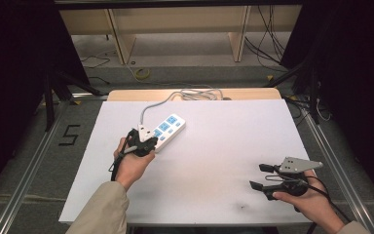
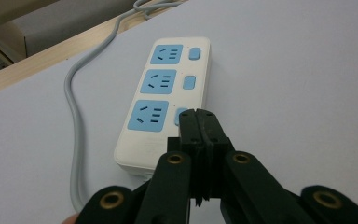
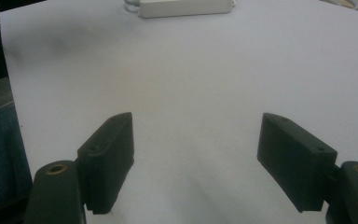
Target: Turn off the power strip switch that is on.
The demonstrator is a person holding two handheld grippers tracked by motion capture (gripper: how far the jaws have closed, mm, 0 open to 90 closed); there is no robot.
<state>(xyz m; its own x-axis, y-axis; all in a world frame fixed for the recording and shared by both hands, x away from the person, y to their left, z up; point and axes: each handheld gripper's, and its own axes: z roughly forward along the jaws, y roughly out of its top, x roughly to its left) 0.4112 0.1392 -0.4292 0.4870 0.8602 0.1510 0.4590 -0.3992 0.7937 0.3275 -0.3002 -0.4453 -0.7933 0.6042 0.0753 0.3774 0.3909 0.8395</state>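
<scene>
Power strip (image 1: 168, 127): white, three blue sockets, each with a blue switch beside it. Lies flat on the white table (image 1: 224, 161), left of centre toward the far edge, angled with its far end to the right. Grey cord (image 1: 175, 96) leaves its near-left end and runs to the far edge of the table, where it lies in loops.

Left gripper (image 2: 199, 119): jaws pressed together, nothing between them. Tips sit over the near end of the strip, at the nearest switch (image 2: 179, 114); contact cannot be told. In the high view it is at the strip's near-left end, held in the left hand (image 1: 134, 163).

Right gripper (image 3: 196, 158): jaws spread wide, empty, bare table between them. Held in the right hand (image 1: 311, 197) near the table's near-right corner, well apart from the strip, pointing left across the table.
</scene>
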